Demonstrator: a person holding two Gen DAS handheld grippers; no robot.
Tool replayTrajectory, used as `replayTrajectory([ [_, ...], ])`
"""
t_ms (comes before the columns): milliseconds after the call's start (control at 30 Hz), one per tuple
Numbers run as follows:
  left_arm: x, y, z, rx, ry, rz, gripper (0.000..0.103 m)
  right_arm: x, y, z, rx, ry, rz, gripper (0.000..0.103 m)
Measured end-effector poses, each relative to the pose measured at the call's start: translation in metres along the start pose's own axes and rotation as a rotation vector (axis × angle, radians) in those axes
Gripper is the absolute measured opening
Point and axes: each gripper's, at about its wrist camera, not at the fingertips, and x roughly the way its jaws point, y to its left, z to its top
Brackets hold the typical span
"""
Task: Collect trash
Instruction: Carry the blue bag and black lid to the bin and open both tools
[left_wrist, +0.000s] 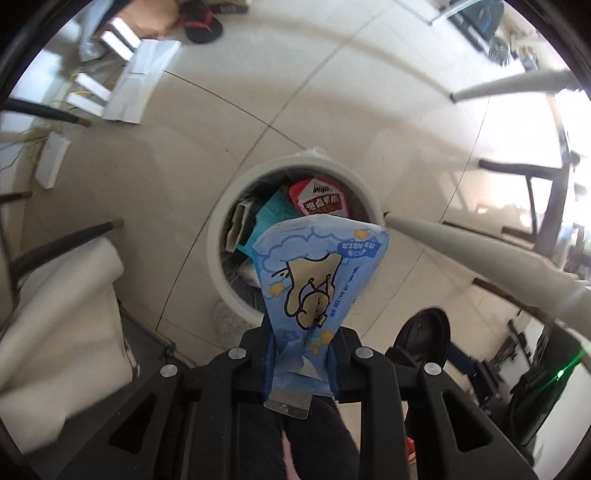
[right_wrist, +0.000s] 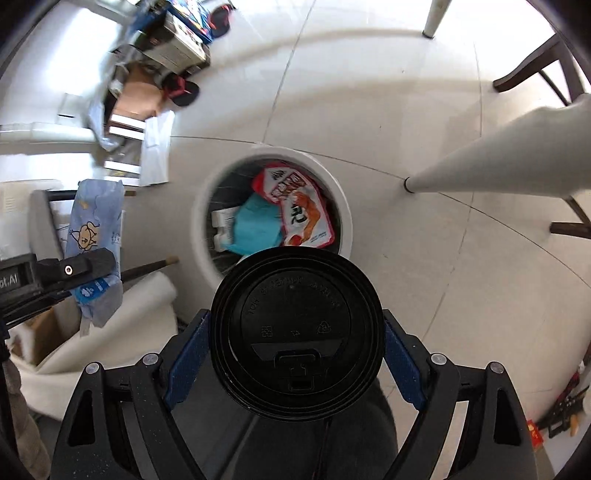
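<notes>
The left tool (left_wrist: 301, 354) is shown clamped narrowly on the lower end of a blue wrapper (left_wrist: 317, 273); the right tool (right_wrist: 295, 354) is spread wide around a black-lidded cup (right_wrist: 295, 343), which is gripped at its sides. Both items are held above the white bin (left_wrist: 364, 192), which stands on the tiled floor (left_wrist: 295, 92) and already holds a red packet (left_wrist: 321, 201) and a teal bag (left_wrist: 269, 216).

The step in hand is judged to be the drop into the bin. It is best done by bringing each item fully over the bin's mouth before the grip is released, one item at a time, so that the light wrapper is not deflected onto the rim. The cup, seen near the bin's closer edge, should be carried further over the opening.

The wrapper's long axis runs away from the left tool toward the bin, its flared end leading. The cup's axis is directed along the right tool's fingers, lid facing the camera.
</notes>
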Motion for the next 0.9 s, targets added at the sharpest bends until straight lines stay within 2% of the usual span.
replayTrajectory([
  [100, 0.026, 0.006, 0.011, 0.000, 0.037, -0.007, 0.024, 0.037, -0.003, 0.018, -0.011, 0.018, 0.004, 0.089],
  [167, 0.036, 0.012, 0.016, 0.000, 0.039, -0.009, 0.034, 0.052, -0.001, 0.026, -0.019, 0.014, 0.010, 0.089],
  [233, 0.041, 0.014, 0.019, -0.002, 0.036, -0.005, 0.057, 0.063, 0.002, 0.034, -0.031, 0.021, 0.014, 0.090],
  [267, 0.042, 0.015, 0.020, -0.005, 0.032, -0.003, 0.064, 0.067, 0.002, 0.037, -0.032, 0.019, 0.015, 0.091],
  [300, 0.042, 0.016, 0.020, -0.009, 0.030, 0.002, 0.075, 0.070, 0.003, 0.040, -0.032, 0.018, 0.015, 0.091],
  [367, 0.039, 0.018, 0.019, -0.016, 0.020, 0.005, 0.081, 0.077, 0.003, 0.044, -0.028, 0.023, 0.025, 0.093],
  [433, 0.040, 0.019, 0.020, -0.021, 0.020, 0.013, 0.099, 0.081, 0.005, 0.046, -0.026, 0.035, 0.033, 0.095],
  [533, 0.038, 0.016, 0.020, -0.013, 0.006, 0.041, 0.102, 0.084, 0.009, 0.047, -0.034, 0.049, 0.033, 0.103],
  [600, 0.033, 0.017, 0.018, -0.013, -0.003, 0.050, 0.102, 0.083, 0.009, 0.047, -0.042, 0.046, 0.033, 0.103],
  [733, 0.020, 0.016, 0.007, 0.005, -0.039, 0.114, 0.102, 0.072, 0.009, 0.044, -0.042, 0.029, 0.016, 0.103],
  [900, -0.002, 0.009, -0.015, 0.038, -0.078, 0.175, 0.102, 0.044, 0.009, 0.030, -0.044, -0.013, -0.019, 0.103],
])
